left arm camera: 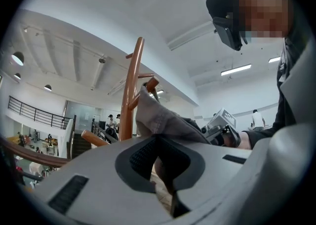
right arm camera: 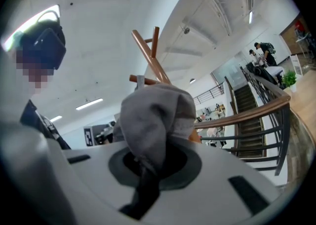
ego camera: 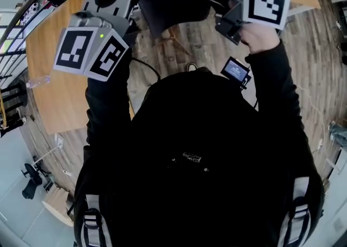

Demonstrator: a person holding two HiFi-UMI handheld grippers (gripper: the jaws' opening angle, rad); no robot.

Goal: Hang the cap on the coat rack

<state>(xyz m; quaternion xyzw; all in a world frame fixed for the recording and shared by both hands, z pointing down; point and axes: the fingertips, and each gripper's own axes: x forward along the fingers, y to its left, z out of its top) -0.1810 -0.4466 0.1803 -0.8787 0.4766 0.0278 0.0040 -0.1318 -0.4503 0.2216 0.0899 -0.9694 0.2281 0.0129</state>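
One cap (right arm camera: 158, 115), two grippers. Left gripper (left arm camera: 157, 162) and right gripper (right arm camera: 149, 162) both clamped narrow on its cloth. One coat rack (left arm camera: 130, 95) just beyond.

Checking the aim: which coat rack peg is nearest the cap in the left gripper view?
The upper peg slanting up right of the pole, its tip just above the cap. The lower peg points left, away from it.

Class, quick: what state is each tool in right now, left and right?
Left tool: closed, pinching the grey cap.
Right tool: closed, pinching the same cap.
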